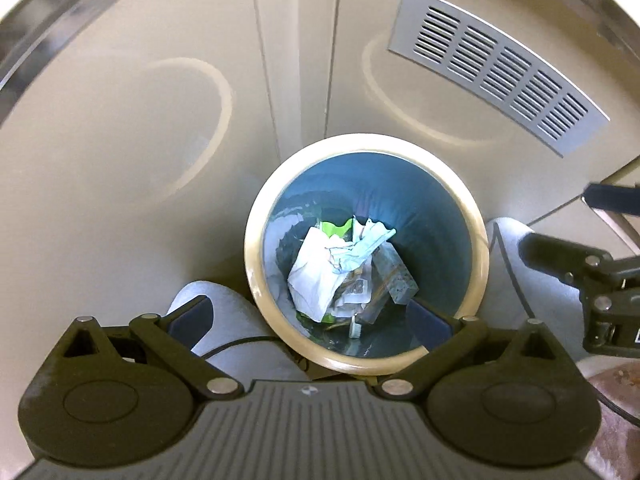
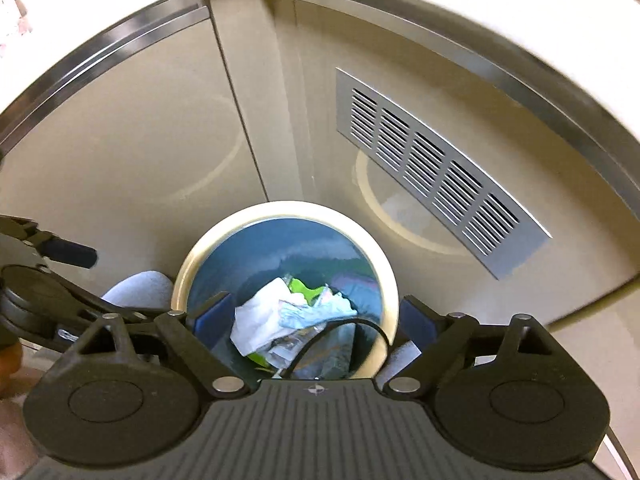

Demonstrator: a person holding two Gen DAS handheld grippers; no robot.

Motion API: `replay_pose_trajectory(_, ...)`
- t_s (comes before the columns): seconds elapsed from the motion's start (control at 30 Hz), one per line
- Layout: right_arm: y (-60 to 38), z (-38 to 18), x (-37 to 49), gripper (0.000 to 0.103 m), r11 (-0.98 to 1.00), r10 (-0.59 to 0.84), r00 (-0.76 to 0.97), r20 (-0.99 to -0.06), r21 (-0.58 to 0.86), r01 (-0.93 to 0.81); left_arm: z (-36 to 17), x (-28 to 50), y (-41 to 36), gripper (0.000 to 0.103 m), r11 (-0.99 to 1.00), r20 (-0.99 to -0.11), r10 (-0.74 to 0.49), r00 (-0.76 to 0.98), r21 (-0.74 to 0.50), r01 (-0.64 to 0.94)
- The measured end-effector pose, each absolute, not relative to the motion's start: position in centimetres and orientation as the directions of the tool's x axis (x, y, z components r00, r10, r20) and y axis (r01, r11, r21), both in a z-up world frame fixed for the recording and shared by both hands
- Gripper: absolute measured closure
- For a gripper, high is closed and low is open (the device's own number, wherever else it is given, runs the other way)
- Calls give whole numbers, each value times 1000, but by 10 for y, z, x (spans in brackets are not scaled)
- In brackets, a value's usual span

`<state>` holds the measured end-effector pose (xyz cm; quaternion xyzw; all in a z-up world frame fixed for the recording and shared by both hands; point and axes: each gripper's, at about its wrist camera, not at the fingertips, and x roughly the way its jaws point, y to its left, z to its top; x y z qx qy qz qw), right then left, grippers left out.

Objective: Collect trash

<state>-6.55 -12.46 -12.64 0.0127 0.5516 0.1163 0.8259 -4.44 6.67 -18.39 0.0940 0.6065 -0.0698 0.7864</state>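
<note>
Bin (image 1: 256, 240): smooth cream plastic rim with a slight sheen, lined with a thin, glossy blue plastic bag (image 1: 436, 216). Trash (image 1: 316, 276) inside: crumpled white paper, creased pale blue tissue-like sheet, shiny green wrapper.

Cabinet doors (image 1: 120, 120): smooth, glossy beige panels that show faint reflections. Trim (image 2: 100, 56) along the top edge: brushed metal. Vent (image 2: 436, 168): matt silver metal, slotted.

Left gripper (image 1: 312, 320) and right gripper (image 2: 316, 320): matt black plastic, ribbed housing, bright metal pins at the pivots, dark blue pads (image 2: 212, 316) with a dull finish.
</note>
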Motion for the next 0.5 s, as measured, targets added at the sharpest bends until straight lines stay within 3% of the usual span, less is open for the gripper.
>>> replay_pose_trajectory(0.5,-114,-125,-71,12,968,178,332,-926,104,-230,-176,-55,73,0,975,-960,50,276,107,196)
